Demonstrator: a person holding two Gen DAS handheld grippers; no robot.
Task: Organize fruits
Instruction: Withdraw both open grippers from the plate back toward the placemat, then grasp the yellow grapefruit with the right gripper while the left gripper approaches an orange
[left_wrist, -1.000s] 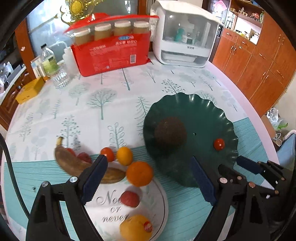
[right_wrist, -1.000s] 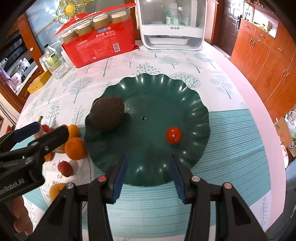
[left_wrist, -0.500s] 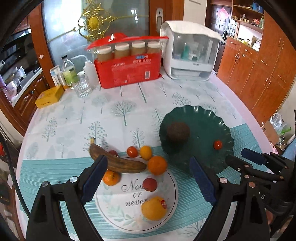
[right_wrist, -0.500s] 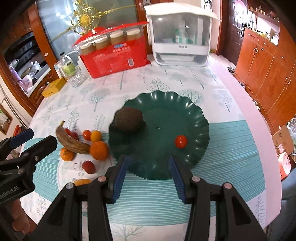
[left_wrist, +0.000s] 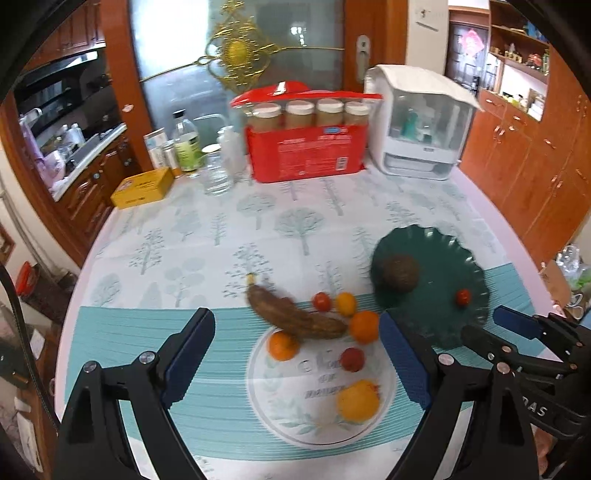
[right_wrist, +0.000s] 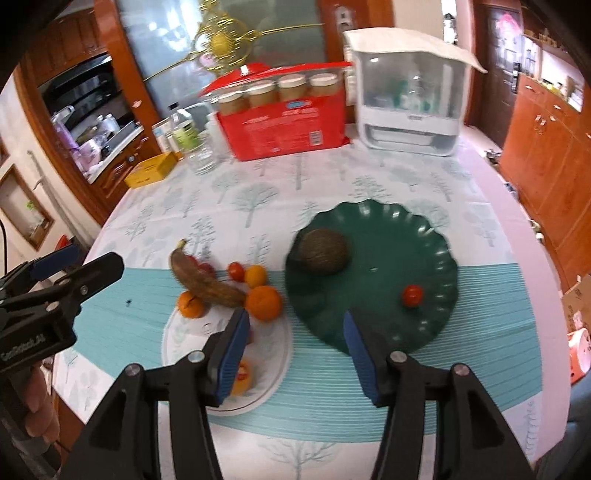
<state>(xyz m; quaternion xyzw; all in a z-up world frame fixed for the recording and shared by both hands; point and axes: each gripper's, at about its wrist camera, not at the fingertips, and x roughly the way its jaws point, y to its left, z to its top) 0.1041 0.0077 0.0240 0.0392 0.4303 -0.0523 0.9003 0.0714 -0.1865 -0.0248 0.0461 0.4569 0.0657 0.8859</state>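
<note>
A dark green scalloped plate holds a brown coconut and a small red tomato. Left of it a white round plate carries a brown banana, oranges, a red fruit and a yellow fruit. A tomato and a small orange fruit lie beside it. My left gripper is open and empty above the white plate. My right gripper is open and empty between both plates.
At the table's back stand a red pack of jars, a white appliance, a glass, bottles and a yellow box. Wooden cabinets stand right. The table's edge curves at both sides.
Both grippers have pulled back and risen, so the table looks farther and more of it shows. The right gripper's fingers have opened wider. The fruits have not moved.
</note>
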